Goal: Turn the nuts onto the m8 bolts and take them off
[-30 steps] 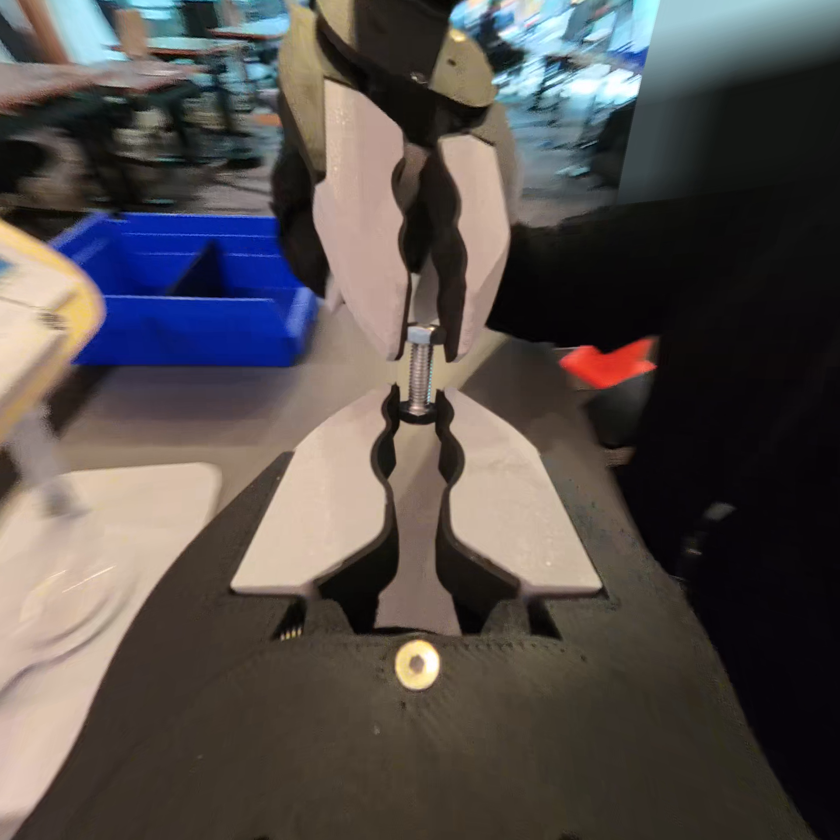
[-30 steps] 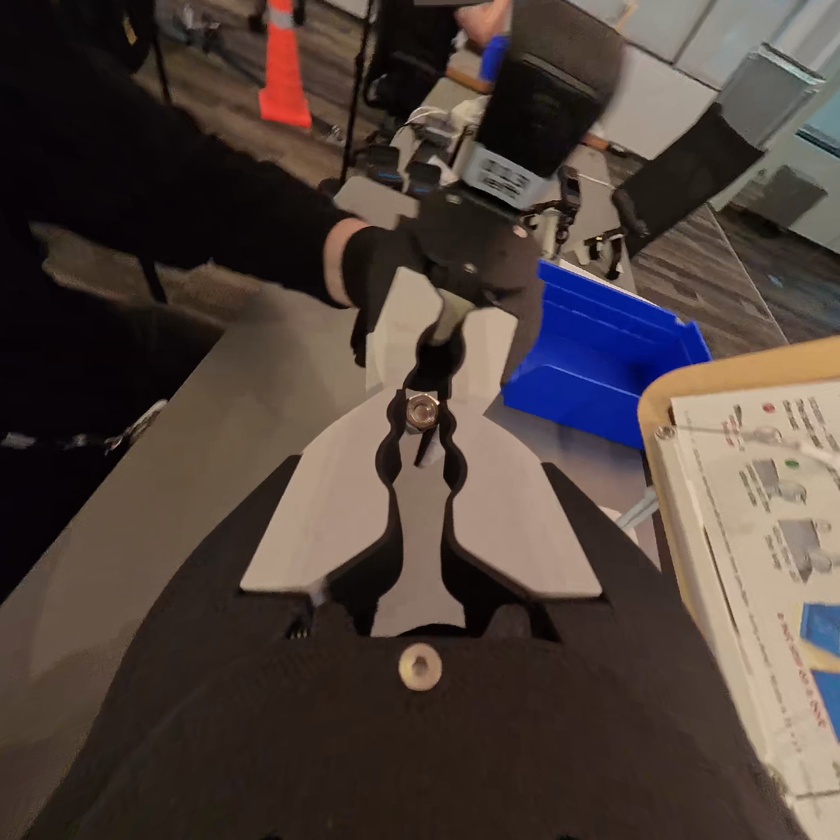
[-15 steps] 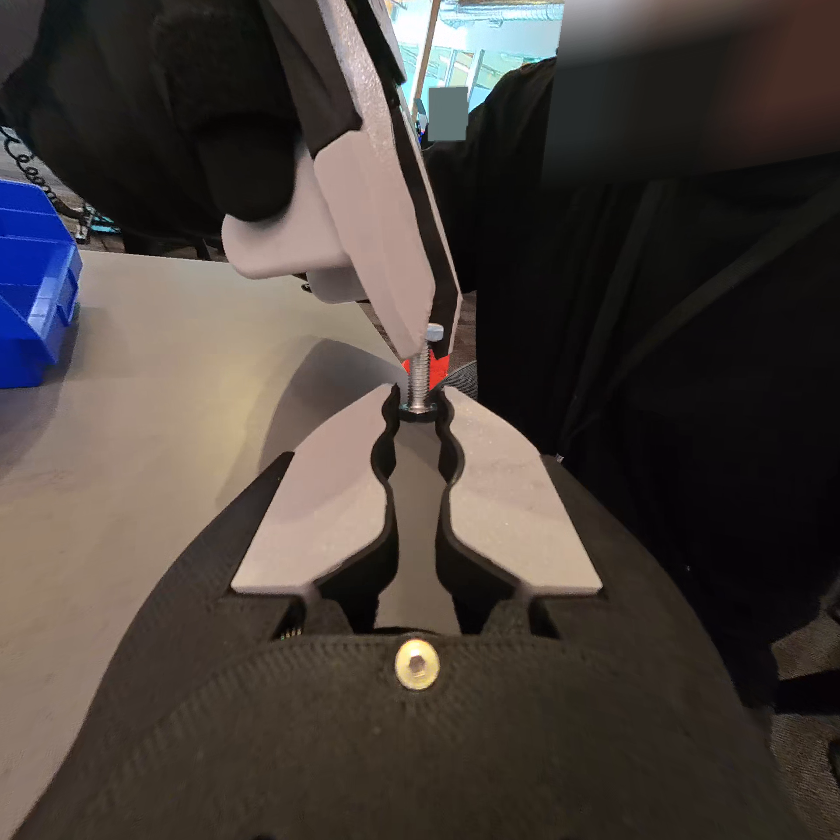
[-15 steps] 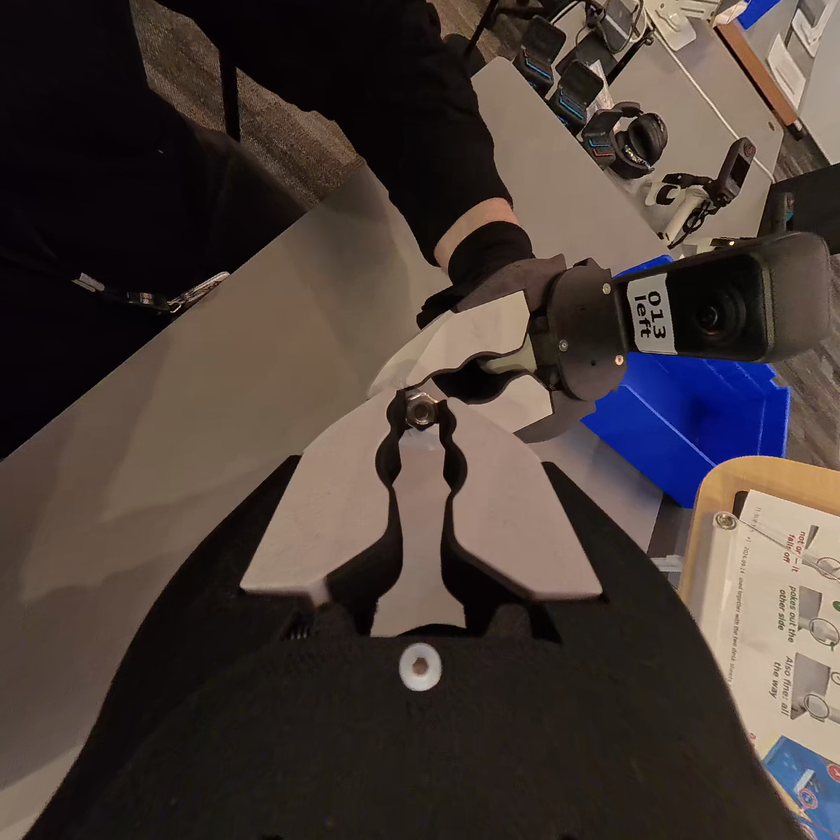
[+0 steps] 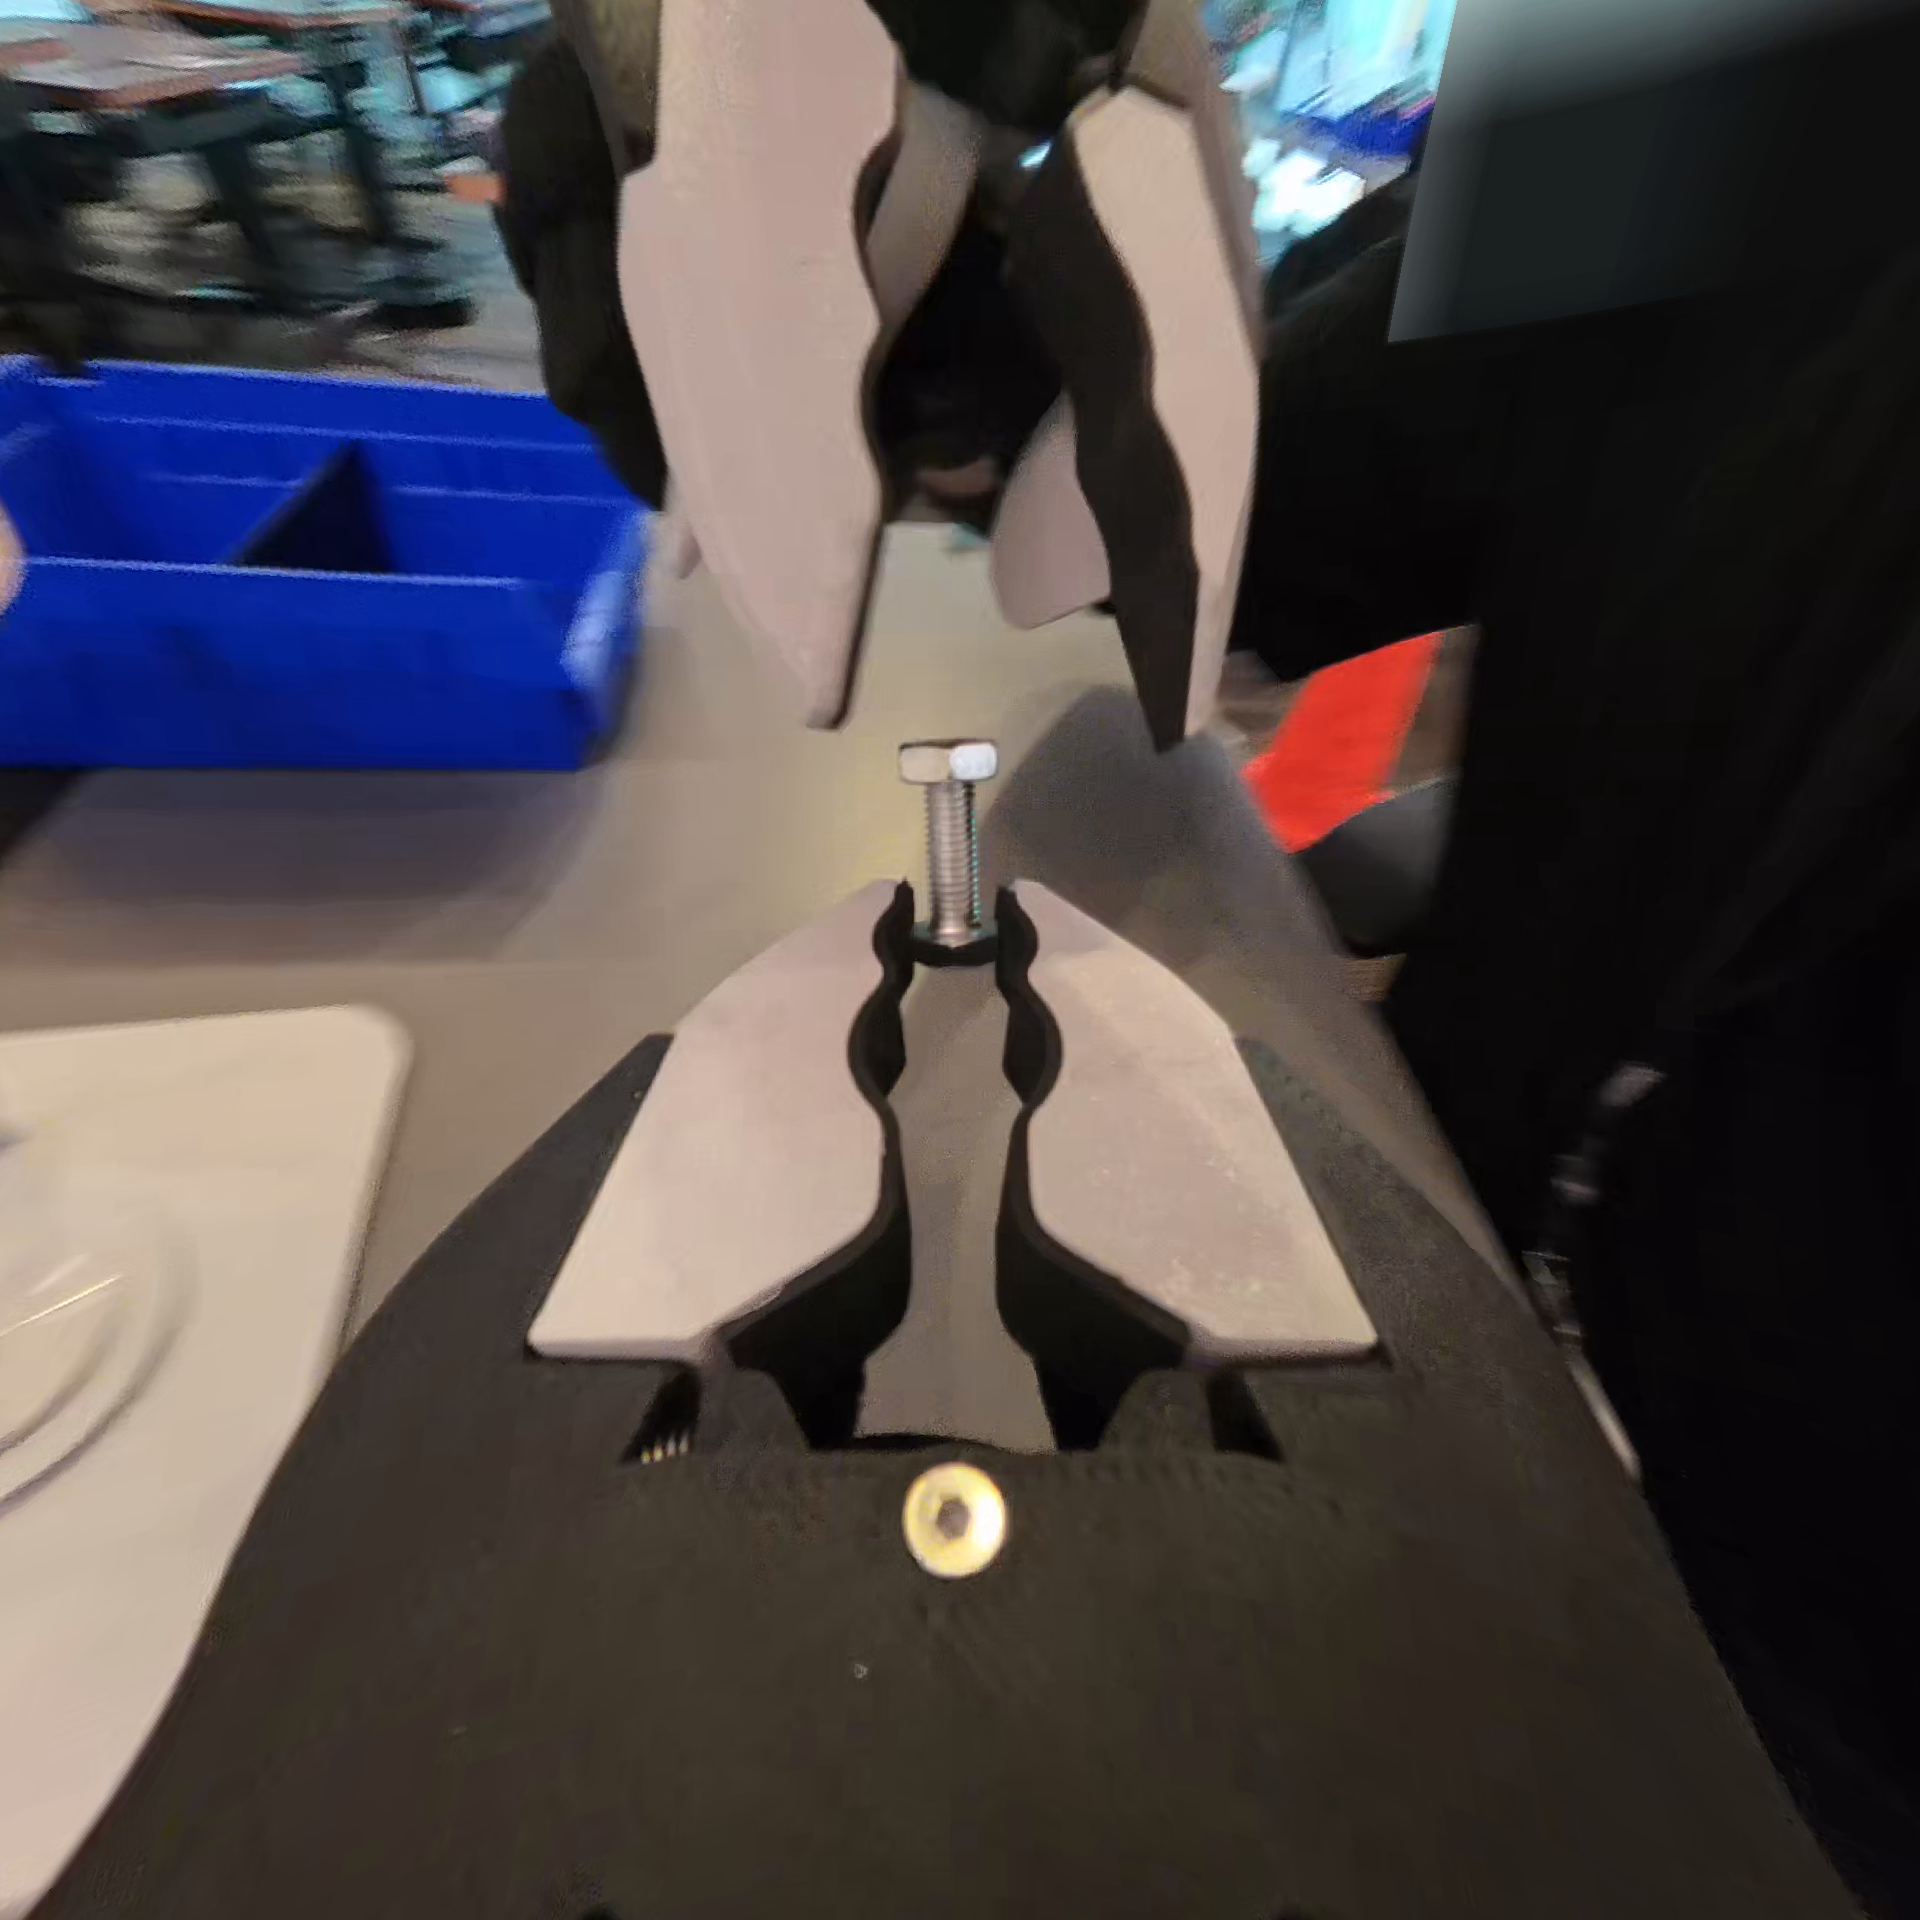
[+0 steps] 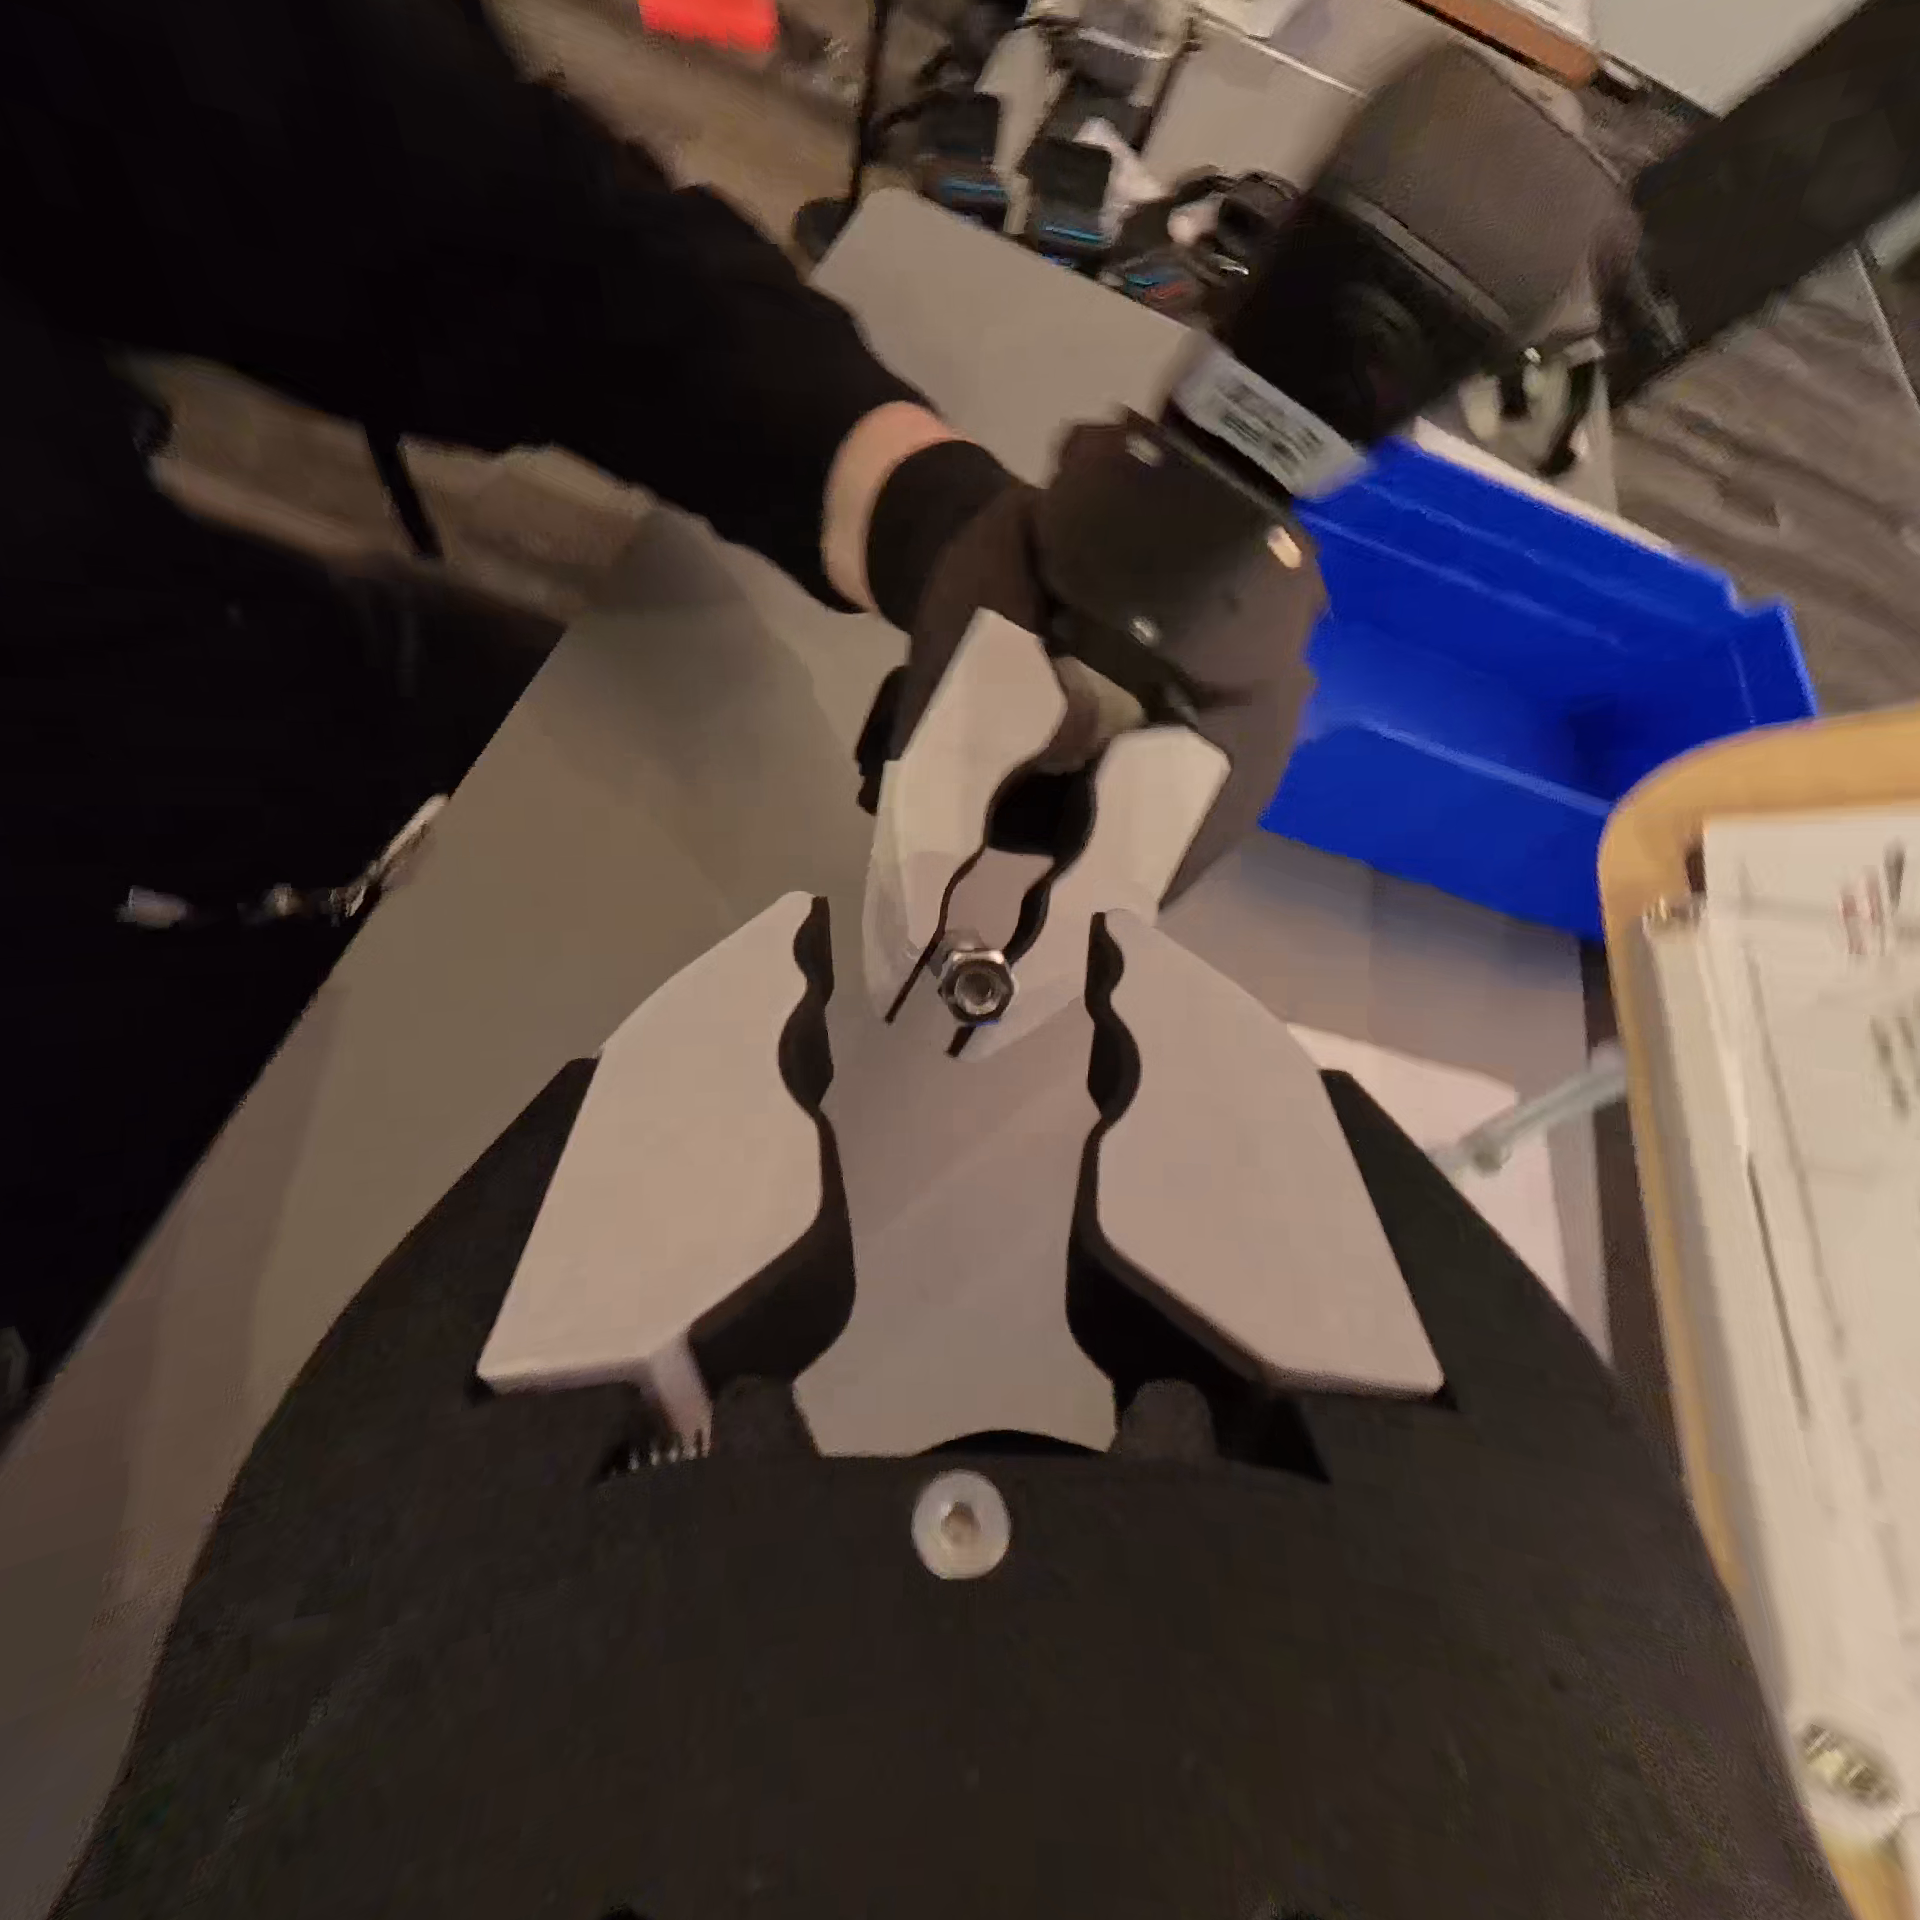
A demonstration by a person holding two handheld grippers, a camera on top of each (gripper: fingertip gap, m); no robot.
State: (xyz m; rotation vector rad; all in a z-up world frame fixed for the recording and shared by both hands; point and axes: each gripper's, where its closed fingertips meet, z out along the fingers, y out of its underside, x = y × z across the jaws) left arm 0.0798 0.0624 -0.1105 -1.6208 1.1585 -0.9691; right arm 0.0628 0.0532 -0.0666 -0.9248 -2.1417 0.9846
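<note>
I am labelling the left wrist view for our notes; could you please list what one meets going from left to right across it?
White tray → blue bin → left gripper shut on the nut of the upright bolt → red object → person's dark clothing.

bolt (image 5: 951, 831) – silver | nut (image 5: 953, 940) – dark | bin (image 5: 312, 623) – blue | table (image 5: 416, 883) – grey

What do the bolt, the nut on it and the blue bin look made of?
Bolt: bright silvery metal, probably plated or stainless steel, going by the glinting threads and hex head. Nut, clamped in the left gripper: darker here, likely metal too, though shadow leaves its finish open. Blue bin: looks like moulded plastic, with even saturated colour, a soft sheen and a thin divider wall.
</note>
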